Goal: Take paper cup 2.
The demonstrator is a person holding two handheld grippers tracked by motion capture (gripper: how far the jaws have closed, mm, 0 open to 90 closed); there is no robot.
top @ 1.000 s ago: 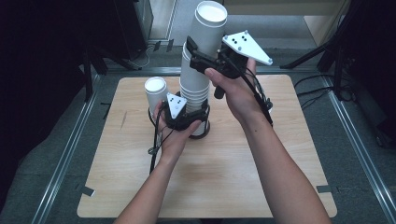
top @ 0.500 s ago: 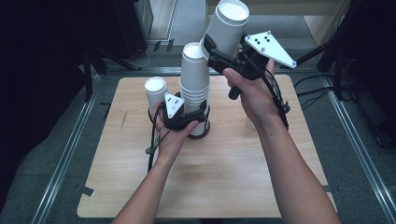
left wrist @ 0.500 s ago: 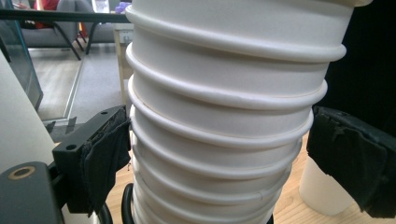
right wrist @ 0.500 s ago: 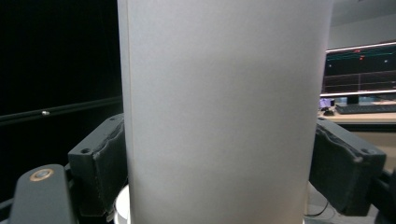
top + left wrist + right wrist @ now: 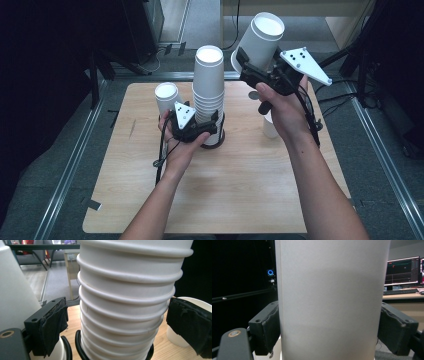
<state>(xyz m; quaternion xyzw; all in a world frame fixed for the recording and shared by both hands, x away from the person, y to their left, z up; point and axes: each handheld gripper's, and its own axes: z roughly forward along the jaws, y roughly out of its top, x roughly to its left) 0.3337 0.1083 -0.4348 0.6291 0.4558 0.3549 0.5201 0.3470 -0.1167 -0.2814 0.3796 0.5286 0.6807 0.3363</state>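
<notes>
Lone cups (image 5: 166, 95) (image 5: 270, 127) flanking the cup stack (image 5: 208, 90)

high view: looks down from above onto the surface (image 5: 250, 200), far back | left tool view: low, very close to the cup stack (image 5: 125, 302), facing it | right tool view: up in the air, very close to one cup (image 5: 329, 300) | shared: the cup stack (image 5: 208, 95)

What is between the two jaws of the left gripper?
The lower part of the stack of paper cups stands between them, seen in the left gripper view; the left gripper brackets it.
</notes>
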